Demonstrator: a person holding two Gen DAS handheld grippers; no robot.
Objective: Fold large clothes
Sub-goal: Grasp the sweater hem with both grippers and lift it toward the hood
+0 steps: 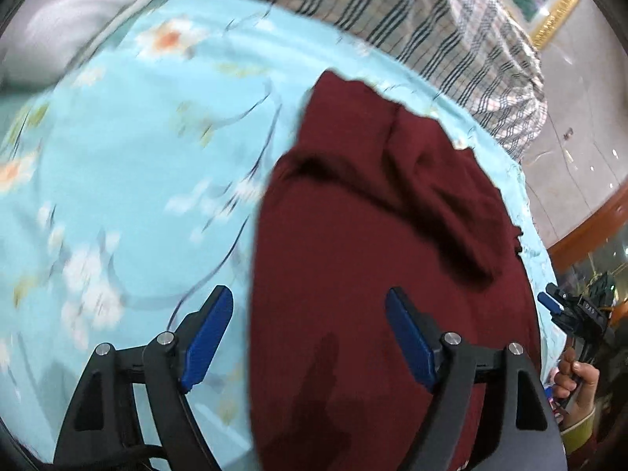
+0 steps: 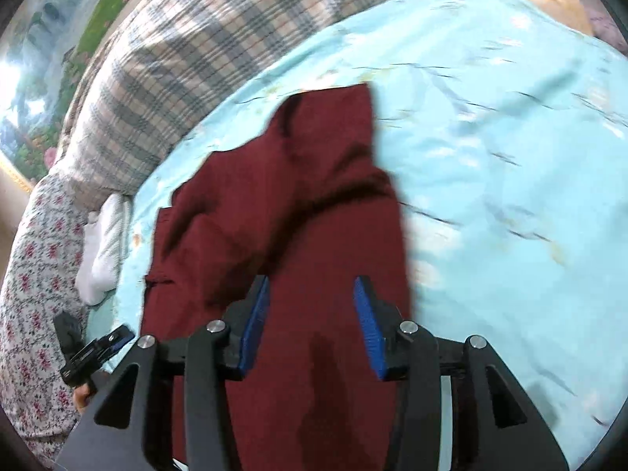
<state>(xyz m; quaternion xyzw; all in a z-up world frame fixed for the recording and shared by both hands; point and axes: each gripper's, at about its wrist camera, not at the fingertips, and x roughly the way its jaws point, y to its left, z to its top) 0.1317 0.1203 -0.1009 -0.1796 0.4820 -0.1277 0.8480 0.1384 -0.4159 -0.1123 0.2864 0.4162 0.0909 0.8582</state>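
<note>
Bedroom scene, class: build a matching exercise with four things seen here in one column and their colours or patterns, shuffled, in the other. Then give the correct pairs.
Things:
1. garment
2. bedsheet
3. quilt
4. finger pads

Looks:
A. grey-and-beige plaid
B. dark red
C. blue
D. light blue with flowers

Pairs: 1-B, 2-D, 3-A, 4-C
</note>
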